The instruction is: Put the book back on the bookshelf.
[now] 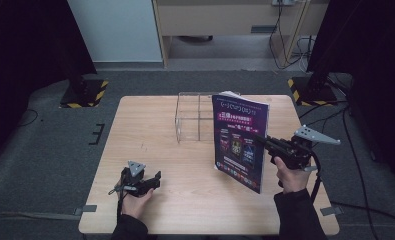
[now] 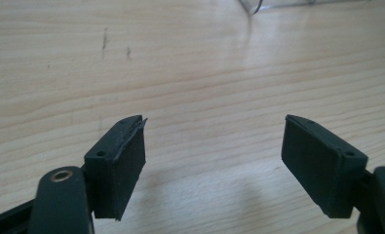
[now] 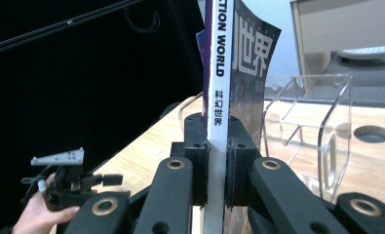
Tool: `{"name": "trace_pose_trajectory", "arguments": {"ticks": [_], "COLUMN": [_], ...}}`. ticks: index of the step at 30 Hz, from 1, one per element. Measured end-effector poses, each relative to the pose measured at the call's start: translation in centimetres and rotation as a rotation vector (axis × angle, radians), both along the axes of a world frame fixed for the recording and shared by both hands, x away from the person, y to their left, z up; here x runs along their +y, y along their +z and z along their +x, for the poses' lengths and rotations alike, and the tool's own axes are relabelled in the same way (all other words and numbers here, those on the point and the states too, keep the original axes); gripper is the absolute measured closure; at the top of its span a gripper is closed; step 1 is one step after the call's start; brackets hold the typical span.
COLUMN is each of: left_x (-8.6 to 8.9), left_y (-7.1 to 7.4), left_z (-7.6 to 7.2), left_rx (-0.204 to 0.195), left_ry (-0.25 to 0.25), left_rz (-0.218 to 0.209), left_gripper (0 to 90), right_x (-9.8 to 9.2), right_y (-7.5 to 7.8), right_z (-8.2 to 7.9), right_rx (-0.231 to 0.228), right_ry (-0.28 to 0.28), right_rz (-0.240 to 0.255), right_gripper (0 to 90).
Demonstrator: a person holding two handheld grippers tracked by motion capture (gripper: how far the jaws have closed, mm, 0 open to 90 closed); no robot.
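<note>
A magazine (image 1: 240,140) with a dark purple cover stands upright above the right half of the wooden table (image 1: 135,130). My right gripper (image 1: 262,140) is shut on it near its spine. In the right gripper view the white spine of the magazine (image 3: 219,73) runs up between the jaws of my right gripper (image 3: 218,146), whose pads press on both sides. My left gripper (image 1: 157,179) rests low over the front left of the table, held in a hand. Its jaws (image 2: 214,146) stand wide apart with only bare wood between them.
A clear acrylic holder (image 1: 192,117) with dividers stands at the back middle of the table, just behind and left of the magazine; it is also seen close by on the right as the clear holder (image 3: 317,126). Dark stands flank the table on the carpet.
</note>
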State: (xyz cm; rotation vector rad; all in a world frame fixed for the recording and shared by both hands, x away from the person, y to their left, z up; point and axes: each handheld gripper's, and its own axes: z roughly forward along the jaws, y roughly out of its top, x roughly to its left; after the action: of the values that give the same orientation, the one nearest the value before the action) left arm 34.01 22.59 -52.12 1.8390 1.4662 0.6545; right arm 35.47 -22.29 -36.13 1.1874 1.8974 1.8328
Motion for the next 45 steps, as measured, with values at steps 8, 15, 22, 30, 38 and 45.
{"name": "trace_pose_trajectory", "arguments": {"ticks": [8,15,22,30,38,45], "left_x": [0.8,1.1,1.6,1.6,1.7,1.7], "left_y": [-0.8,-1.1,-1.3,-1.3,-1.4,-1.4], "left_z": [0.4,0.4,0.6,0.7,0.8,0.8], "left_rx": [0.024,0.031,0.040,0.050,0.060,0.061], "left_ry": [0.026,0.044,0.060,0.064,0.070,0.068], "left_rz": [0.028,0.052,0.056,0.064,0.053,0.053], "left_gripper": [20.0,19.2,18.8,18.0,15.9,15.3], "right_x": [0.1,0.0,0.0,-0.4,-0.2,0.1], "right_y": [1.0,1.7,2.3,3.0,3.1,3.1], "right_z": [0.8,1.5,2.1,2.8,3.9,5.3], "right_rx": [-0.024,-0.045,-0.061,-0.076,-0.083,-0.094], "right_ry": [-0.024,-0.060,-0.084,-0.114,-0.141,-0.178], "right_rz": [-0.009,-0.005,-0.003,-0.010,-0.012,-0.024], "right_gripper": [83.0,83.0,83.0,83.0,83.0,83.0]}}
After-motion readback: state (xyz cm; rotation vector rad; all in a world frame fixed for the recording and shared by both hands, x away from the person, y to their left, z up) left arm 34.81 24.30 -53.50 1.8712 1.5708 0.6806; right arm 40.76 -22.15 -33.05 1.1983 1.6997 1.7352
